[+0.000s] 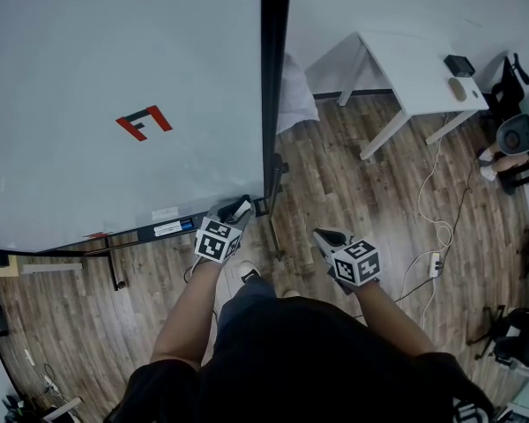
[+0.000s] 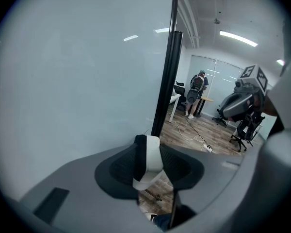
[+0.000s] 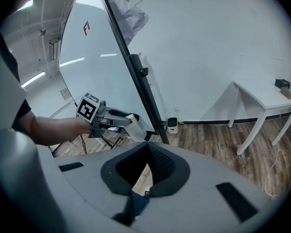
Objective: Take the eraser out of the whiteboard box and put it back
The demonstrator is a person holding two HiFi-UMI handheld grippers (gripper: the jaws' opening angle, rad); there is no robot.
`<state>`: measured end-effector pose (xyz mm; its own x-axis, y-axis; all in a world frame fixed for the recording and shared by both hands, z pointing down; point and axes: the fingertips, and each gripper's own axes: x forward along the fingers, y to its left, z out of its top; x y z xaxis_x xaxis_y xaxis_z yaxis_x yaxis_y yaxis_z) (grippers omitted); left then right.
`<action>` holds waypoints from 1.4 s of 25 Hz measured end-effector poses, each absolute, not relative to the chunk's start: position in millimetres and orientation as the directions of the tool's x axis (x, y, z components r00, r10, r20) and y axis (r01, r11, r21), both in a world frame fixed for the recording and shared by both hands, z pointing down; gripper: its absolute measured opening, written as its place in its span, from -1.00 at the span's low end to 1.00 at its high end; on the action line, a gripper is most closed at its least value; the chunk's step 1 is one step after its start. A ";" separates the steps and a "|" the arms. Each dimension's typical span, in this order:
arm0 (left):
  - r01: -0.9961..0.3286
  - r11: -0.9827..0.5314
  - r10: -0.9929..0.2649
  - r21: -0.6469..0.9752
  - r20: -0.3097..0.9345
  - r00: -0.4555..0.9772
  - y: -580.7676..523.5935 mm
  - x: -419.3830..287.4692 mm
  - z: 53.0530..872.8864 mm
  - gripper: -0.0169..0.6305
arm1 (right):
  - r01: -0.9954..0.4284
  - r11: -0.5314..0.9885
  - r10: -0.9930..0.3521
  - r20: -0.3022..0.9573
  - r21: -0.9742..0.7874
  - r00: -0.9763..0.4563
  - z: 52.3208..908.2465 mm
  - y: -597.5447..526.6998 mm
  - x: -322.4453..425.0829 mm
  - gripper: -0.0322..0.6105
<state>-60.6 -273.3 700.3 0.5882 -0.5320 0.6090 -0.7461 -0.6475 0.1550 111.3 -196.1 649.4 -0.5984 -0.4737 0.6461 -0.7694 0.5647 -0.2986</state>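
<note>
Gripping one eraser (image 2: 153, 157) beside one whiteboard (image 1: 115, 60)
Left claw (image 1: 238, 208) clamps the black-and-white eraser at the whiteboard's lower right corner; right claw (image 3: 148, 145), closed and empty, hangs right of that corner; one white desk (image 1: 414, 69) stands beyond.

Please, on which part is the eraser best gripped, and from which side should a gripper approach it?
The eraser is a flat block, so it is probably best gripped across its two broad faces, black felt and white back, coming from its near end. Those parallel faces suit the pads. The left gripper holds it this way, with the far end sticking out free.
</note>
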 end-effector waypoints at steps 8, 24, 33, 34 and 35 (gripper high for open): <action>-0.738 -0.658 -0.524 0.147 0.615 0.590 -273.2 -55.3 704.4 -0.42 | -0.777 0.555 -0.483 0.645 -0.297 -0.592 648.5 -196.0 118.2 -0.91; -0.770 -0.627 -0.597 0.117 0.564 0.571 -265.3 -65.3 673.4 -0.34 | -0.751 0.595 -0.486 0.616 -0.288 -0.621 634.6 -190.9 105.5 -0.91; -0.804 -0.587 -0.662 0.092 0.518 0.542 -244.0 -85.2 644.6 -0.34 | -0.728 0.634 -0.498 0.583 -0.259 -0.641 615.6 -187.8 96.4 -0.91; -0.808 -0.583 -0.666 0.090 0.516 0.539 -240.6 -87.7 642.3 -0.34 | -0.725 0.640 -0.498 0.582 -0.254 -0.643 613.8 -186.1 94.8 -0.91; -0.811 -0.578 -0.671 0.088 0.514 0.534 -236.9 -90.5 640.0 -0.35 | -0.721 0.646 -0.497 0.580 -0.251 -0.646 611.9 -184.2 92.8 -0.91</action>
